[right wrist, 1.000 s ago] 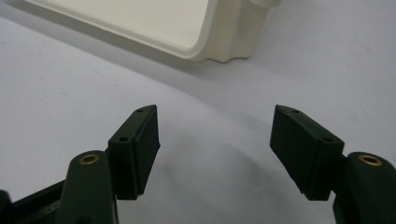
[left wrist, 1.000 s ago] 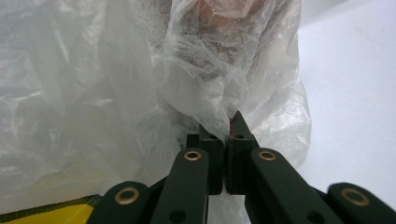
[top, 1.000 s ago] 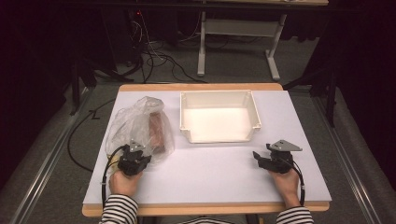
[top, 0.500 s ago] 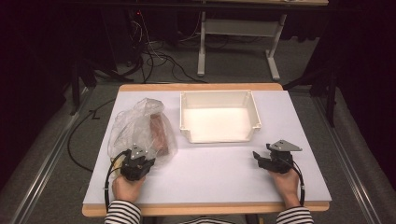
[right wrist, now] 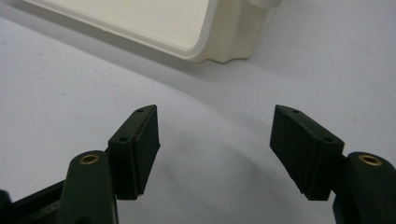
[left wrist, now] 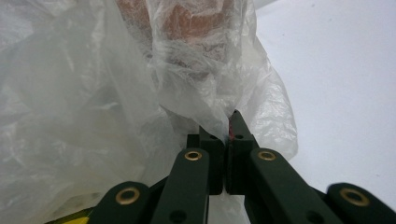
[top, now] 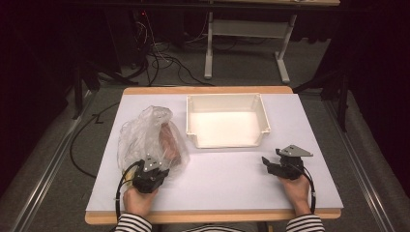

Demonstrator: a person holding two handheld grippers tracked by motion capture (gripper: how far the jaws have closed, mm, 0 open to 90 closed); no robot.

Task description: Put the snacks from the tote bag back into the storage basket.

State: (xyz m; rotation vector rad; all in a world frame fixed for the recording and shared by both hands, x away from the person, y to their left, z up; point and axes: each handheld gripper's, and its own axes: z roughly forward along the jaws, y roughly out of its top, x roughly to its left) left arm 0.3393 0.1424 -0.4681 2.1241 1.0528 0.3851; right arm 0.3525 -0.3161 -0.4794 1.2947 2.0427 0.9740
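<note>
Left gripper (left wrist: 228,140): I have it clenched on a thin fold of the plastic bag (top: 145,137).
Right gripper (right wrist: 215,154): released, idle near the tray (top: 227,121).
Risk: film tears or slips if I pull hard.

No writing, label, brand, number or sign can be read anywhere in these views.
</note>
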